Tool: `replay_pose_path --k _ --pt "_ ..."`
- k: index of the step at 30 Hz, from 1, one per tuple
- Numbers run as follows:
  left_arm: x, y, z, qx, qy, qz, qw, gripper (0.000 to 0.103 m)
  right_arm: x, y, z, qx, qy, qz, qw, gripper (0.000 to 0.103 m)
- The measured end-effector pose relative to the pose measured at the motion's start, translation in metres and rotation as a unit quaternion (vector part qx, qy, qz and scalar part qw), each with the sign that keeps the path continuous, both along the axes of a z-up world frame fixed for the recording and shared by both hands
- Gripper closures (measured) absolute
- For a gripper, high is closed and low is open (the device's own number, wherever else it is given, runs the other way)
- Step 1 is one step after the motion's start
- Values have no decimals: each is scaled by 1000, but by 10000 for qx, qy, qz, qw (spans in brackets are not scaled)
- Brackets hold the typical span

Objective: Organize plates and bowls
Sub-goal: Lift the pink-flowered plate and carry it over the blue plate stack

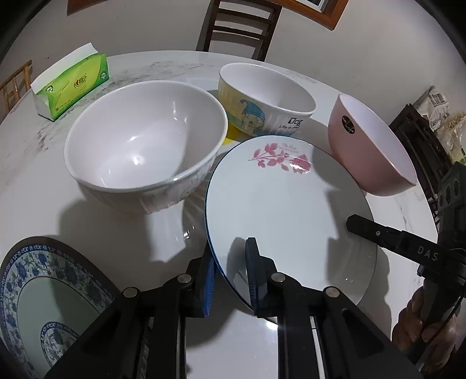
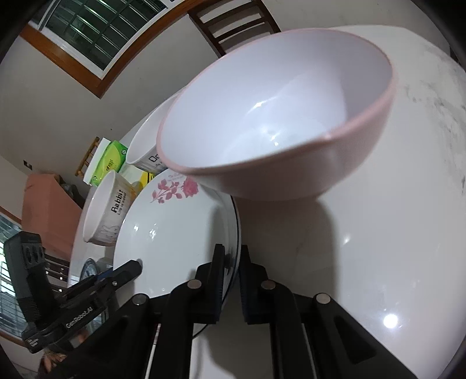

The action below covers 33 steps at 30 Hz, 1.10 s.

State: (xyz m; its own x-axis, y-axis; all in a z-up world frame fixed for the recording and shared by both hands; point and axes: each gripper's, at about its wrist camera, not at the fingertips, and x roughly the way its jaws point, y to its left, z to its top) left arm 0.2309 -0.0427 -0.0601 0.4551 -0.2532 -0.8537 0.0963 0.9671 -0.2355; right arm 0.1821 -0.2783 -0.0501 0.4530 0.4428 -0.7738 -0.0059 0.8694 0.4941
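Observation:
A white plate (image 1: 279, 204) with a pink flower print and a thin dark rim lies near the table's front. My left gripper (image 1: 231, 262) is shut on its left rim, blue pads above and below the edge. My right gripper (image 2: 231, 253) is shut on the opposite rim of the same plate (image 2: 174, 233); one of its black fingers (image 1: 364, 226) shows over the plate in the left wrist view. A pink bowl (image 1: 370, 145) (image 2: 276, 116) sits tilted at the plate's far right edge. A large white bowl (image 1: 145, 140) stands left of the plate and a cartoon-printed bowl (image 1: 262, 99) behind it.
A blue-and-white patterned plate (image 1: 43, 291) lies at the near left. A green tissue pack (image 1: 72, 84) sits at the far left of the marble table (image 1: 35, 175). A dark wooden chair (image 1: 238, 26) stands behind the table. A hand (image 1: 422, 326) holds the right gripper's handle.

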Motion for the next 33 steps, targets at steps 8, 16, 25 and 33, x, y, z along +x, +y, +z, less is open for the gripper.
replay_pose_path --k 8,16,25,33 --pt "-8 -4 1 -80 5 -122 9999 89 -21 -11 -2 238 113 -181 9995 94" --pt "-28 -15 6 -82 -25 -321 9994 89 -42 -20 -1 331 149 -338 9988 94" --pt "-51 -22 11 34 -131 -393 9991 89 -59 -16 2 389 161 -372 9984 94" --pt "-65 -17 23 62 -261 -335 9991 89 -68 -9 10 473 119 -313 9983 94"
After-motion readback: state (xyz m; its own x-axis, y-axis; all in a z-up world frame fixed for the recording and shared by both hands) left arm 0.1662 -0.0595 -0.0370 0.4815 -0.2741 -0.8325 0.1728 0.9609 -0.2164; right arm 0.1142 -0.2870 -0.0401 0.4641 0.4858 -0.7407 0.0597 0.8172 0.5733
